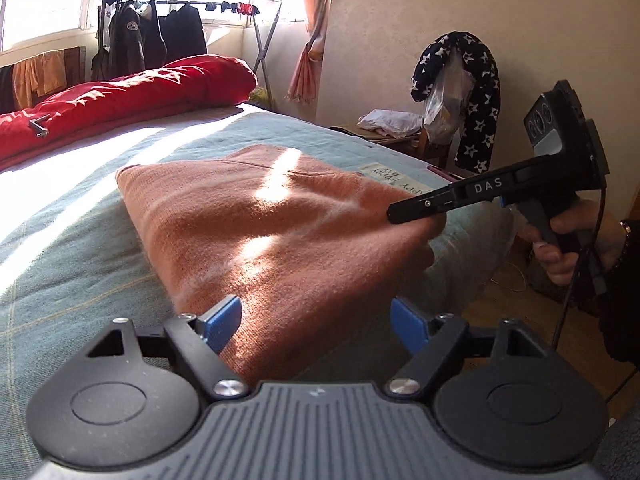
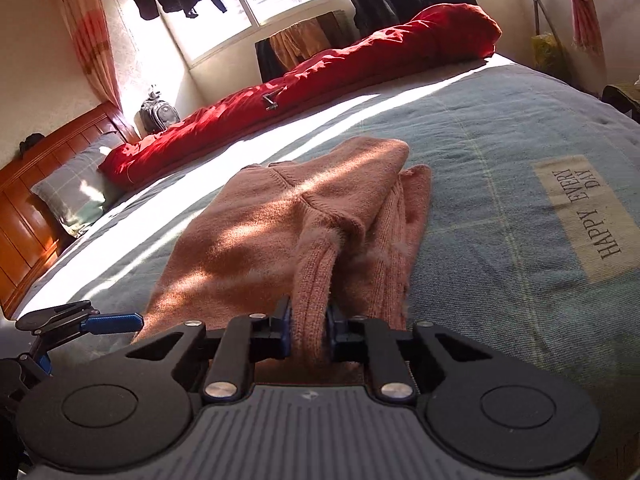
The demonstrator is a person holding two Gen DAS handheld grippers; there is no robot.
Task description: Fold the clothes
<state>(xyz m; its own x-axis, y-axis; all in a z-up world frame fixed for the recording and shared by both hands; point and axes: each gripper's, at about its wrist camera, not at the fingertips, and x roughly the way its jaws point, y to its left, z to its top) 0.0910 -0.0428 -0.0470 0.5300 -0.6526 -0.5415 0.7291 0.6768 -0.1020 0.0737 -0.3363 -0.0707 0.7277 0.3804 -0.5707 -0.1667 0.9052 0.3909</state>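
Observation:
A salmon-pink knitted sweater (image 1: 256, 220) lies partly folded on the bed. Its near corner sits between the blue pads (image 1: 222, 320) of my left gripper (image 1: 316, 322), whose jaws stand wide apart and open. My right gripper (image 2: 308, 328) is shut on a ribbed edge of the sweater (image 2: 280, 216), and the fabric bunches up from the clamp. From the left wrist view, the right gripper (image 1: 400, 214) pinches the sweater's right corner, with a hand (image 1: 568, 240) on its handle. At the right wrist view's lower left, the left gripper (image 2: 92, 320) shows beside the sweater.
The bed has a blue-grey cover (image 2: 500, 152) with a "HAPPY EVERY DAY" patch (image 2: 588, 212). A red quilt (image 2: 320, 80) lies along the far side by the window. A wooden headboard (image 2: 24, 200) and pillow (image 2: 76, 196) are at left. A chair with a starred garment (image 1: 476, 100) stands past the bed.

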